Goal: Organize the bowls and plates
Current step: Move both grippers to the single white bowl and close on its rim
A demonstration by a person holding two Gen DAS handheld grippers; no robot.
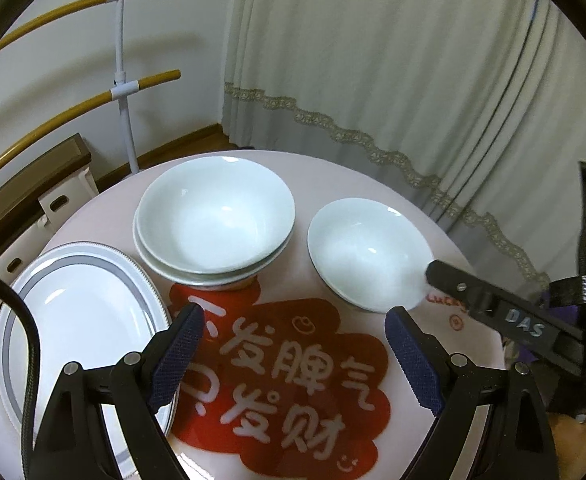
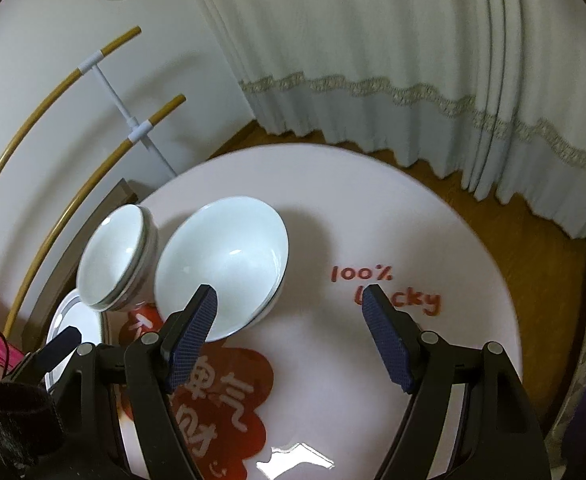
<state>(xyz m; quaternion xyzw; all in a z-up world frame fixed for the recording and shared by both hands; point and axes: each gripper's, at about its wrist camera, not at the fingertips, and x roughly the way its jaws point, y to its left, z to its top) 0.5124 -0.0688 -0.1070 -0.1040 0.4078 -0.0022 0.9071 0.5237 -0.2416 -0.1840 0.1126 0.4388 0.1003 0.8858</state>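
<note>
Reaching: both grippers angle down twd the round worktop (image 2: 433,220), nothing taken yet.
Left gripper (image 1: 293,328): jaws wide apart, empty; only the red print of the worktop shows btw the blue pads.
Right gripper (image 2: 289,304): jaws apart, empty; its left pad sits in front of the single bowl's near rim, but contact I cannot tell.
Single bowl (image 2: 221,264): stands alone, mid worktop, just right of the stack; it looks the next thing to take, I think.
Bowl stack (image 1: 215,224): two or more bowls nested, far left of centre, upright.
Plates (image 1: 81,320): oval, grey band on rim, near left, just beside the stack; a 2nd plate under it seems to show.
Handling: glazed white ceramic, so stiff, prob. a bit heavy, slippery and fragile; chips if bowls knock.
Where to hold: pinch the bowl's rim, one pad inside and one outside, at the near edge.
Risk: the bowl may tilt and slide from the pads, so lower it slowly into the stack.
Background: curtain (image 1: 413,80) and a rack w/ yellow bars (image 1: 121,80) behind.
</note>
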